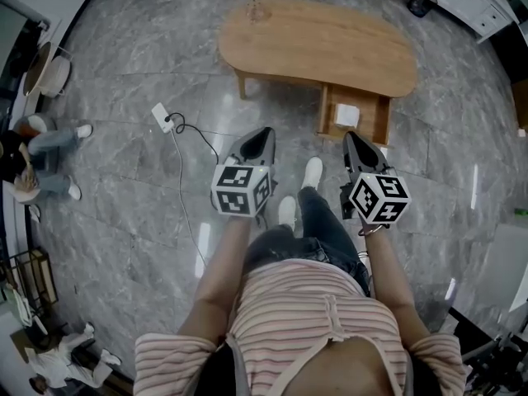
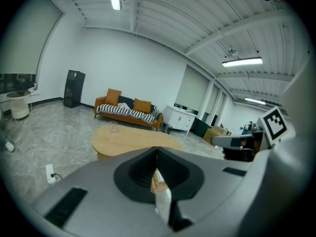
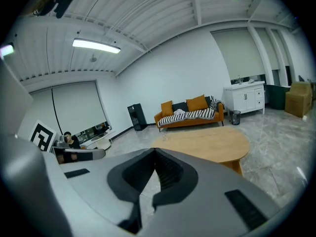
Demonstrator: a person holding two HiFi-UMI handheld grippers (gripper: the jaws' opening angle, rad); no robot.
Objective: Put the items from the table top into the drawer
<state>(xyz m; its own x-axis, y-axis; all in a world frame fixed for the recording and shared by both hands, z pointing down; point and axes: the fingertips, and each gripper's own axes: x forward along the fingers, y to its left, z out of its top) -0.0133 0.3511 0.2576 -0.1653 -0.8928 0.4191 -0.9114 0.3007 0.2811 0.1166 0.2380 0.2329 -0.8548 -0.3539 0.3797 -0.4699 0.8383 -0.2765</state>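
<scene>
Both forearms reached forward, short of the worktop (image 1: pixel 330 48). The left tool (image 1: pixel 266 134) and right tool (image 1: pixel 352 139) tilted slightly down toward it, jaws pressed together on nothing. The drawer (image 1: pixel 324 114) stood pulled out on its near side, holding a white item (image 1: pixel 347 115). A clear glass (image 1: pixel 256 9) stood near its far edge.
</scene>
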